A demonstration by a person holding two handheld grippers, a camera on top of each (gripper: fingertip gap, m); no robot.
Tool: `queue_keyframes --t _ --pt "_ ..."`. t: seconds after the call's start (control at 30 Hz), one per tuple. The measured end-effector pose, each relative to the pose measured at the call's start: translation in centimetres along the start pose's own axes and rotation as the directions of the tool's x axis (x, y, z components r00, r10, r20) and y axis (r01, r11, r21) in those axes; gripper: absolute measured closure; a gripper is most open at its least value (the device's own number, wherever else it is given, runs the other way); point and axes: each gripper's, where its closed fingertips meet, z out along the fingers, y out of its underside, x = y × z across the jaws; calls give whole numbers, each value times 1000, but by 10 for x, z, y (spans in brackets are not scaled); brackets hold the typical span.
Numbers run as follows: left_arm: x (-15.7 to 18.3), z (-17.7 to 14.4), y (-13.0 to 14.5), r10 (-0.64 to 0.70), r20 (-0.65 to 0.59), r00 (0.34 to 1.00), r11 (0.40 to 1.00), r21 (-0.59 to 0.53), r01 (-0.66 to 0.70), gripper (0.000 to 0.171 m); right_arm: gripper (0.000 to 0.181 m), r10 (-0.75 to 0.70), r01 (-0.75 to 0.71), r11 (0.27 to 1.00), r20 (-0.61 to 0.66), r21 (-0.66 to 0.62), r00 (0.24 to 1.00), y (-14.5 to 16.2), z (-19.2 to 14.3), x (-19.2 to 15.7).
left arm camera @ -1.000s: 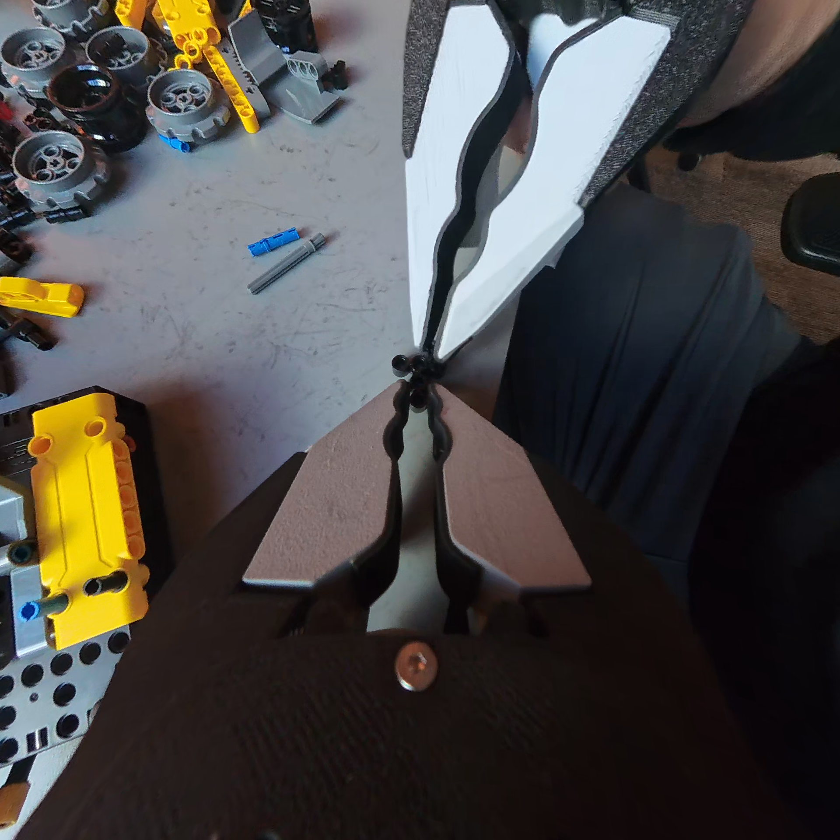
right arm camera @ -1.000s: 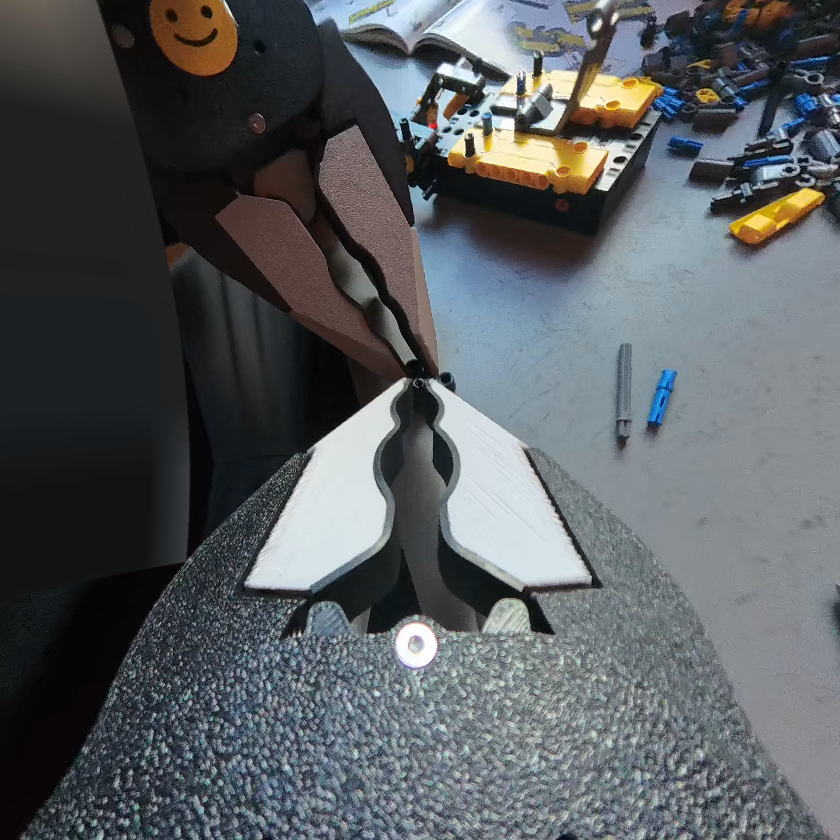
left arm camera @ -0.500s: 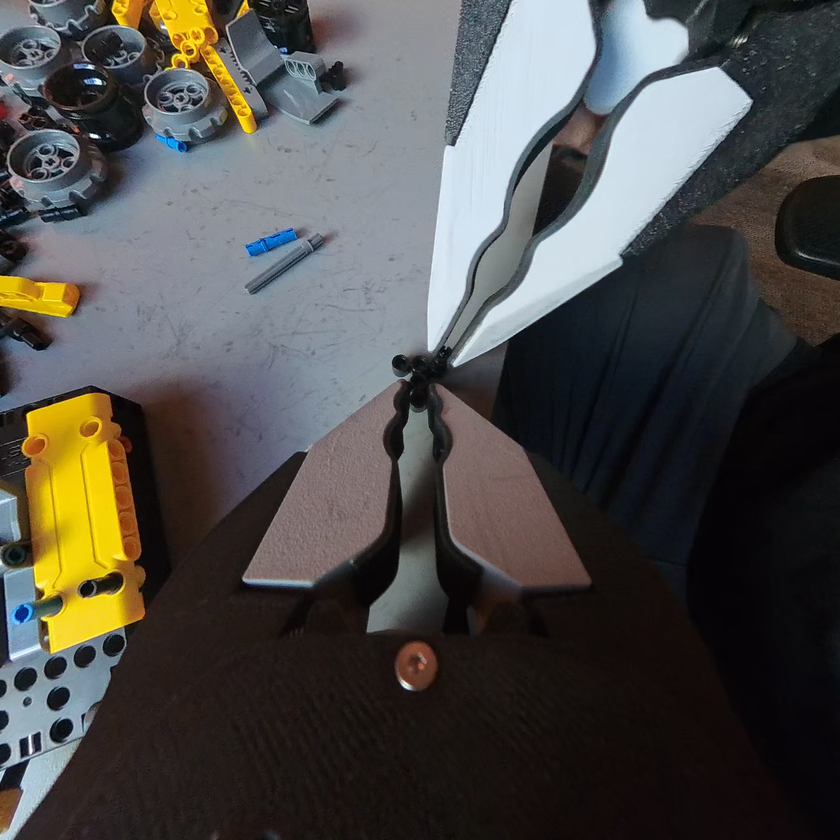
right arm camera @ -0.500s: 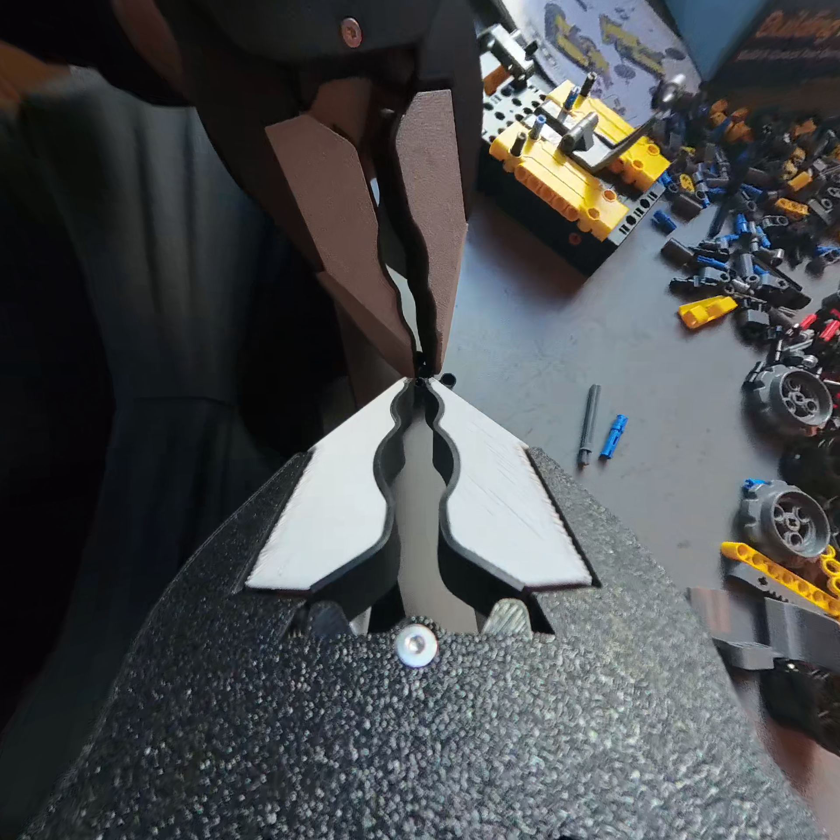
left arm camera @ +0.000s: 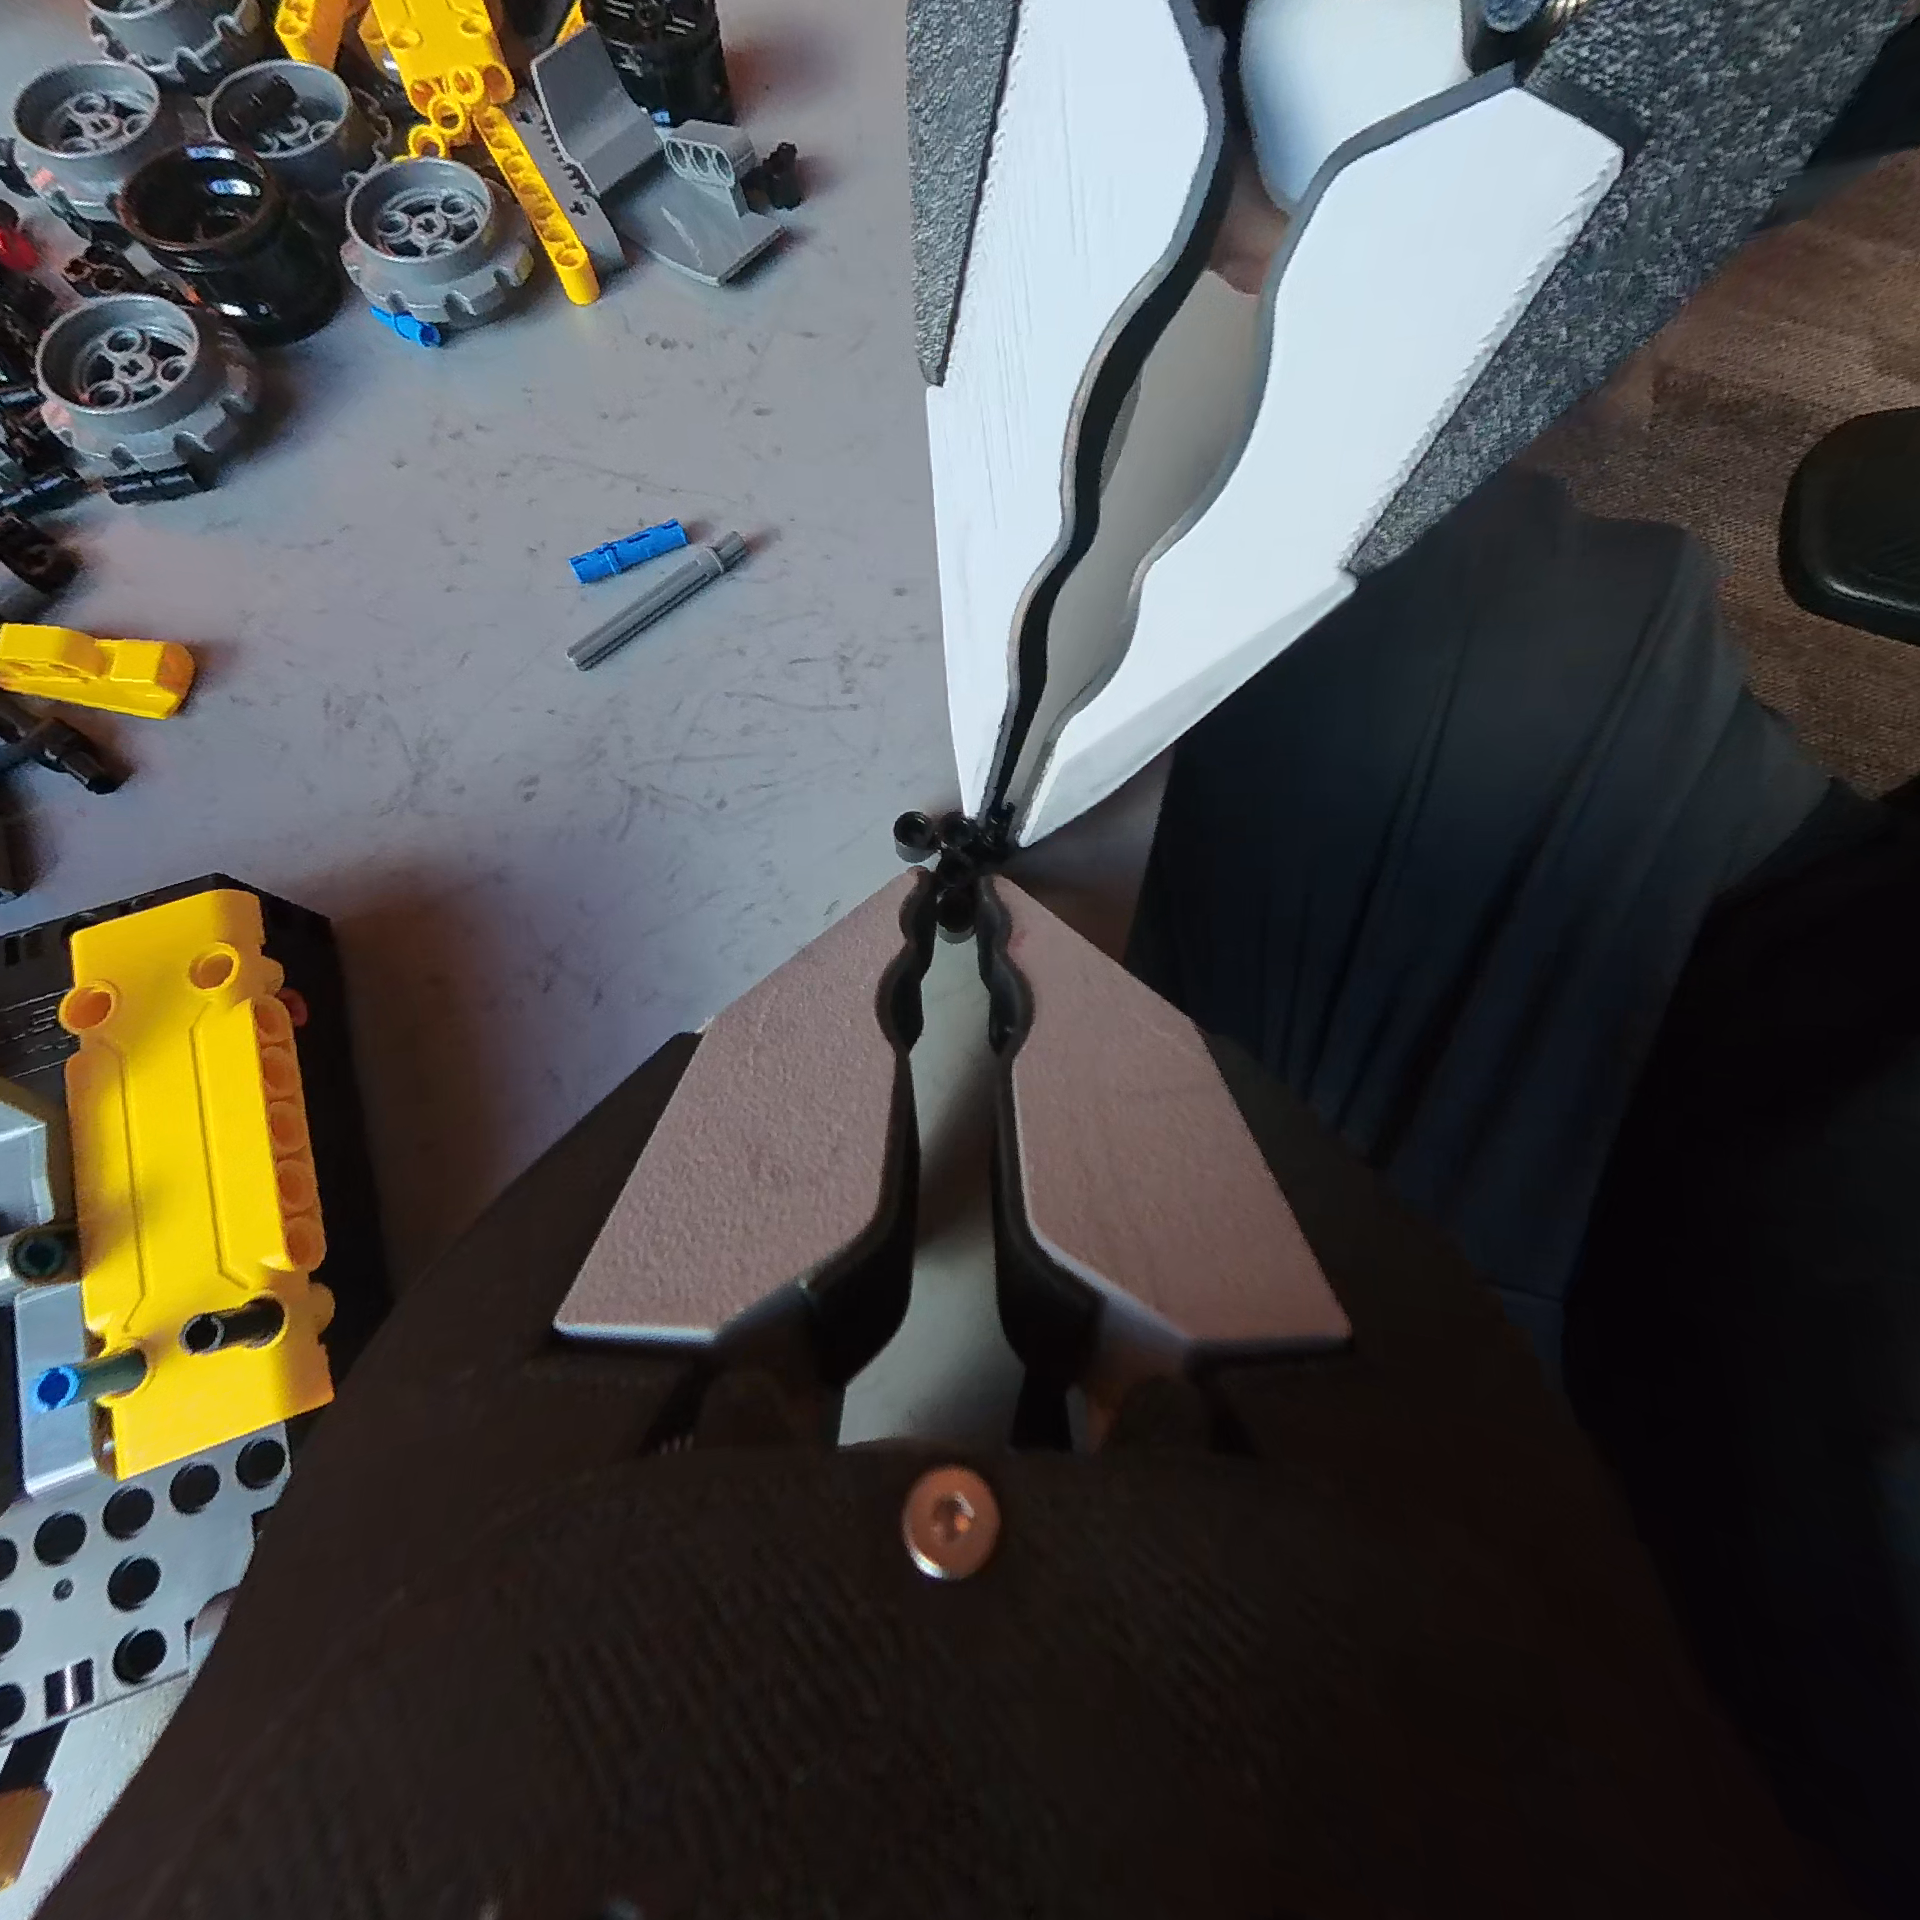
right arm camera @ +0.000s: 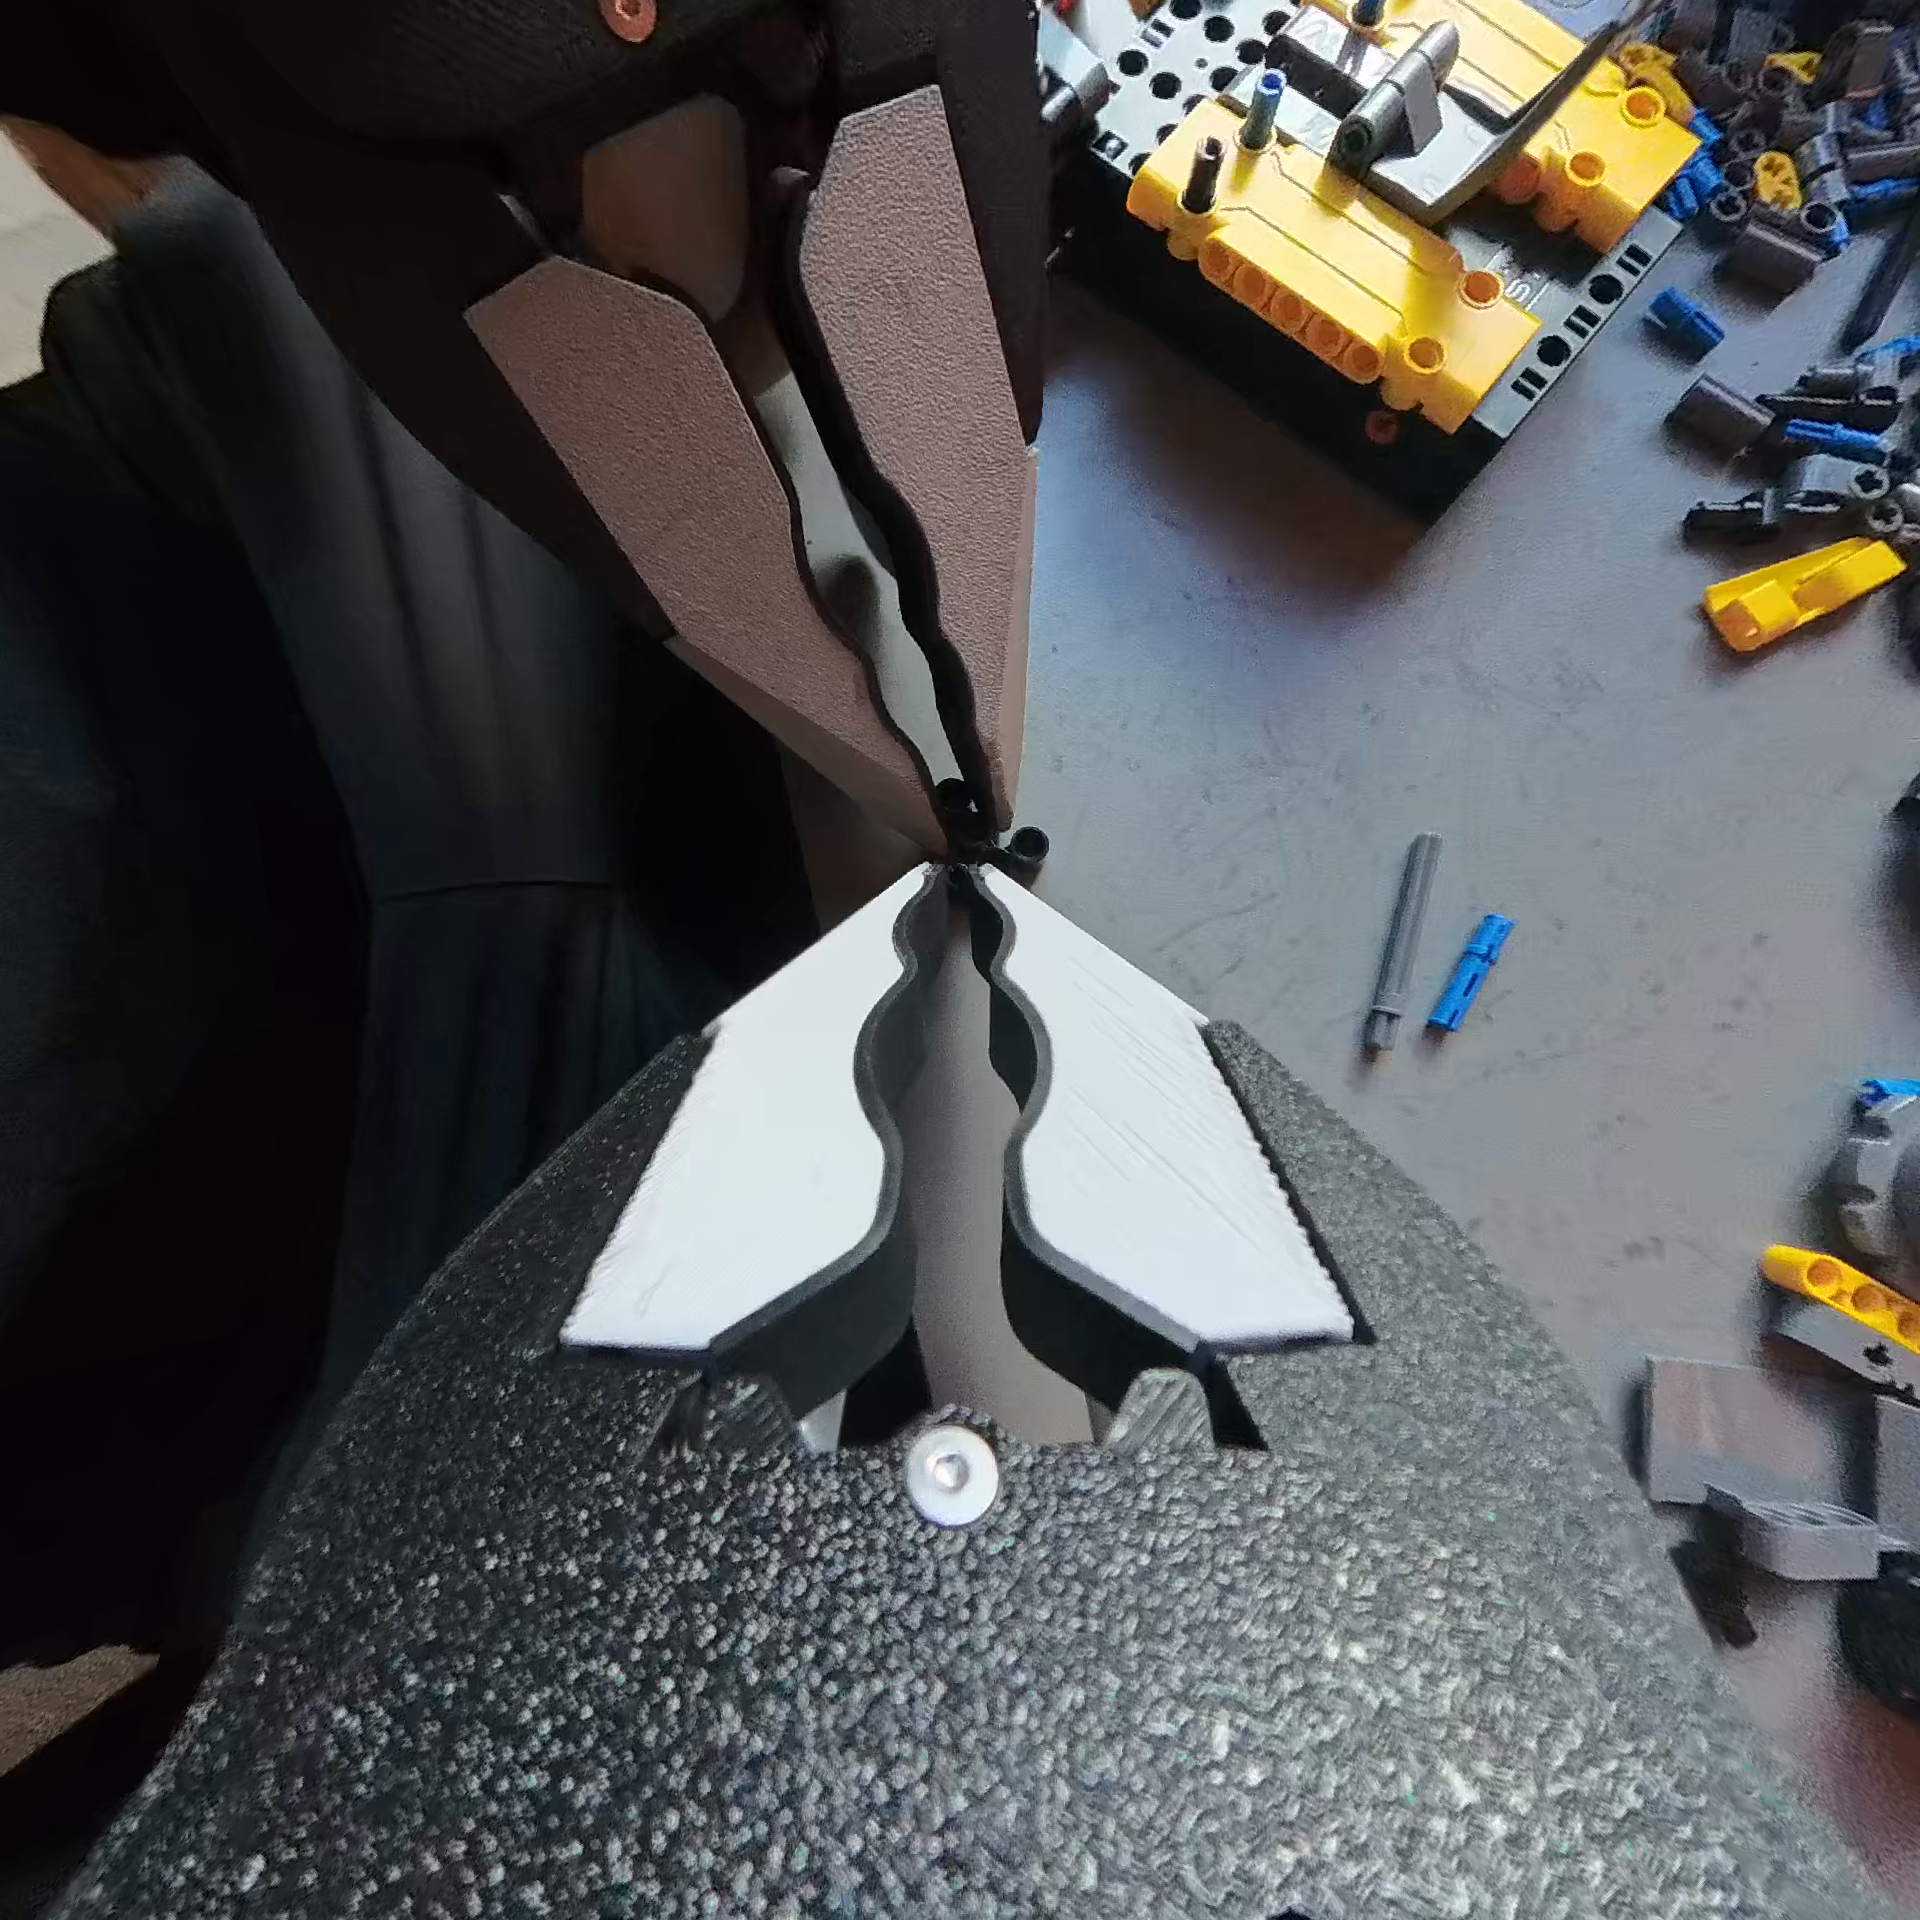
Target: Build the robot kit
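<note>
Brown-fingered left claw (left arm camera: 961, 914) and white-fingered right claw (right arm camera: 961, 883) both pinch the small black plastic connector cluster (left arm camera: 951, 847) tip-to-tip, above the grey surface (left arm camera: 520, 779) edge; any twist likely pops it loose onto the lap.

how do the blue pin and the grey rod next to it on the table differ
The blue pin is bright blue; the grey rod is dull grey. The pin is clearly shorter than the rod, which runs well past it at one end. The pin looks ridged and segmented, while the rod is mostly a plain shaft with a collar at one end. Both lie flat on the grey table, side by side and nearly parallel, away from both grippers.
</note>
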Motion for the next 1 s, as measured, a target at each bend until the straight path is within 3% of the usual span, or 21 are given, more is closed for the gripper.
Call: queue_keyframes --t 0.1,0.2,0.43,0.6,0.73,0.8,0.87,1.0 --pt "0 0 0 -1 2 1000 1000 2 1 167 177 -63 67 993 -44 95 997 -10 -5 1" --pt "0 0 0 5 7 1000 1000 1 -5 167 181 -27 29 970 -12 243 1000 -28 -21 -2" --pt "0 0 0 2 4 1000 1000 2 -2 167 181 -51 55 995 -44 86 998 -5 -2 1" --pt "0 0 0 1 6 1000 1000 3 -1 167 181 -67 72 989 -46 127 997 -15 -7 -1" --pt "0 0 0 1 5 1000 1000 4 -1 167 181 -100 105 991 -64 81 993 -8 -1 -1" --pt "0 0 0 0 4 1000 1000 4 0 167 181 -109 121 984 -92 130 990 -17 -6 0" --pt "0 0 0 -1 4 1000 1000 4 1 167 180 -97 103 992 -91 68 991 -4 0 4" --pt "1 0 0 -2 2 1000 1000 5 2 167 181 -113 127 981 -101 147 988 -16 -7 -1"
